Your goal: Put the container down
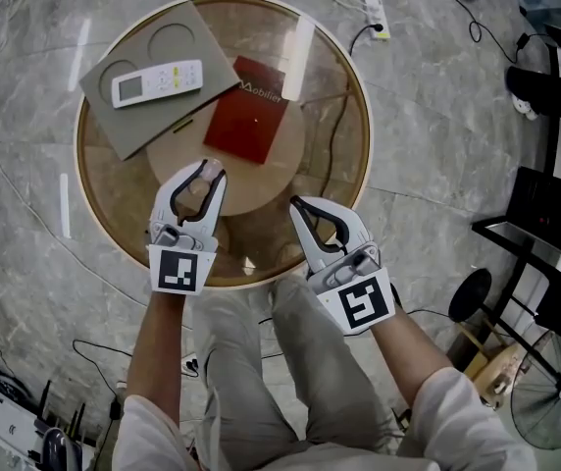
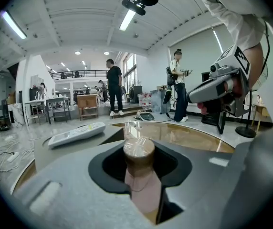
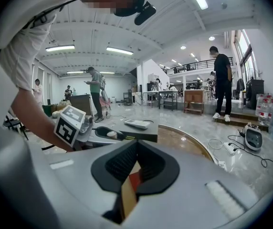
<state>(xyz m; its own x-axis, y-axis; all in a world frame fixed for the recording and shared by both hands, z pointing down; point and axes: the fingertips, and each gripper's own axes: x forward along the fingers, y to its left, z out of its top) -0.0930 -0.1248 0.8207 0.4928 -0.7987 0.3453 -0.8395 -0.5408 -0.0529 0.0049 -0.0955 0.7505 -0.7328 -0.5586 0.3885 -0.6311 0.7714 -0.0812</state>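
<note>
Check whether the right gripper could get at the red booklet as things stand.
Probably yes: the right gripper, jaws together and empty, has only bare table between it and the red booklet; the left gripper, shut on the container, sits off to the side.

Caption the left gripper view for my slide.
Left tool grips a brown-topped container at the round glass table, remote control beyond.

The flat grey square board [image 1: 124, 126] with a white remote control [image 1: 157, 82] on it fills the far left of the round glass-topped table [image 1: 344, 116]. A dark red booklet [image 1: 246, 124] lies just beside the board, at the centre. You have bare glass on the right half and along the near edge, below your left gripper [image 1: 210, 171] clamping the small brown container [image 2: 139, 149] and your closed right gripper [image 1: 296, 203].
</note>
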